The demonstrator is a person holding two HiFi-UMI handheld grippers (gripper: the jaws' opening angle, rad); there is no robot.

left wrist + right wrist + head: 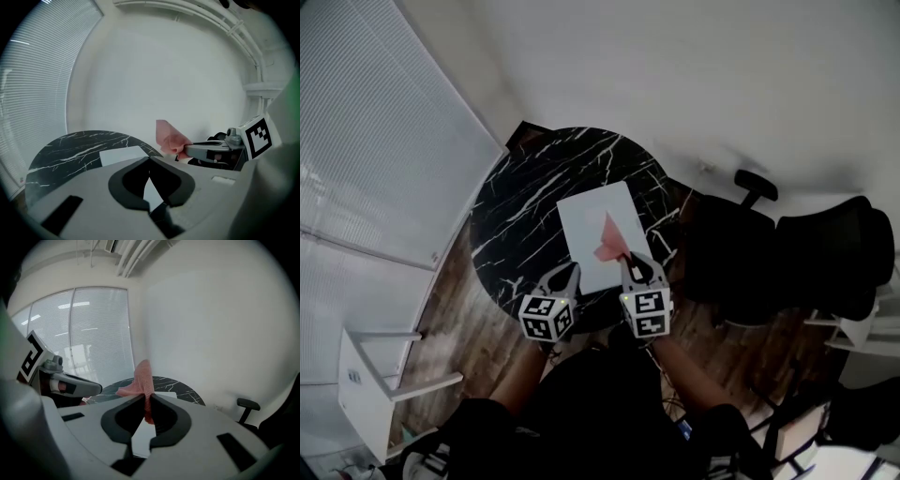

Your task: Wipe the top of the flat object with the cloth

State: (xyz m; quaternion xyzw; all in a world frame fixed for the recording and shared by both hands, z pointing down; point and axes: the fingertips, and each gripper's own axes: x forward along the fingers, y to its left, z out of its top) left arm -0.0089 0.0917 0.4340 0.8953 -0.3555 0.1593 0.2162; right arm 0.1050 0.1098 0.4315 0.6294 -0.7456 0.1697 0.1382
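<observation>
Pinching the cloth [142,378], right gripper [146,400] hangs over (perhaps touching) flat object [584,220].

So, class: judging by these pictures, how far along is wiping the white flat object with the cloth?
Done: the pink cloth is picked up, pinched between the jaws of the right gripper. In hand: it is held over the near end of the white flat object on the marble table, apparently raised off it. Left: the wiping itself. The left gripper is shut, empty.
</observation>
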